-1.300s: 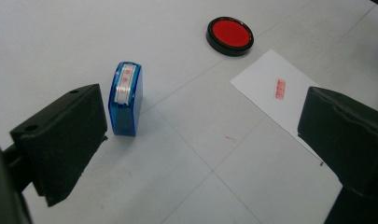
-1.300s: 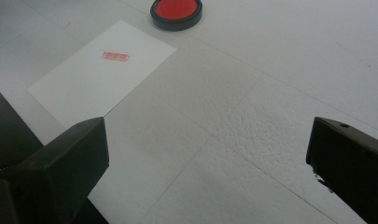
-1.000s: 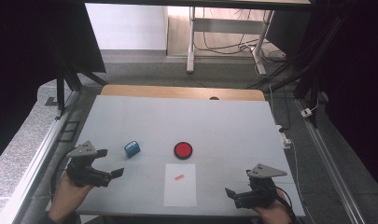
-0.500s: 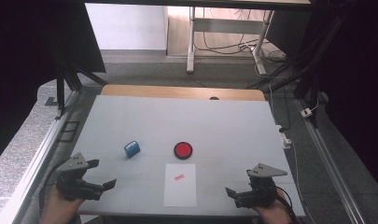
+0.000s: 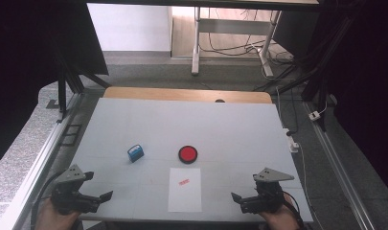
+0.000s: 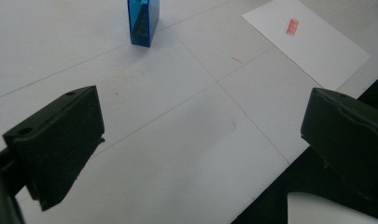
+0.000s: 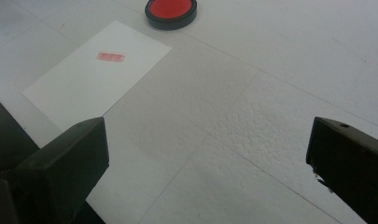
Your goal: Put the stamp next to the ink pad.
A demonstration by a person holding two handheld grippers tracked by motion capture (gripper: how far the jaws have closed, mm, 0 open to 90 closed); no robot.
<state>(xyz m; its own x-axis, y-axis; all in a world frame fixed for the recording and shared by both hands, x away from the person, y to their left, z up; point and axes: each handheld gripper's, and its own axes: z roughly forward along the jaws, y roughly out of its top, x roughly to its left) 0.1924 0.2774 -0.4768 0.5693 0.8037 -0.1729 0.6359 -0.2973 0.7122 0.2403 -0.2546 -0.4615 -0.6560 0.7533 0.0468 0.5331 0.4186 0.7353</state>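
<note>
A white sheet of paper (image 5: 185, 189) with a small red stamp mark (image 5: 184, 181) lies at the table's near middle. Behind it sits a round red ink pad (image 5: 187, 154) in a black rim, and to its left a small blue stamp (image 5: 135, 153). My left gripper (image 5: 101, 199) rests open at the near left corner, with the blue stamp (image 6: 143, 21) and the paper (image 6: 308, 42) ahead of its jaws. My right gripper (image 5: 237, 200) stands open at the near right, facing the paper (image 7: 95, 74) and the ink pad (image 7: 171, 11). Neither holds anything.
The pale grey table (image 5: 230, 129) has a wooden strip along its far edge. Metal rails run along both sides, and a white cable plug (image 5: 291, 140) hangs off the right edge. Desk legs and cables stand on the floor beyond.
My left gripper has drawn back toward the near left corner of the table, away from the blue stamp. The right gripper has stayed put.
</note>
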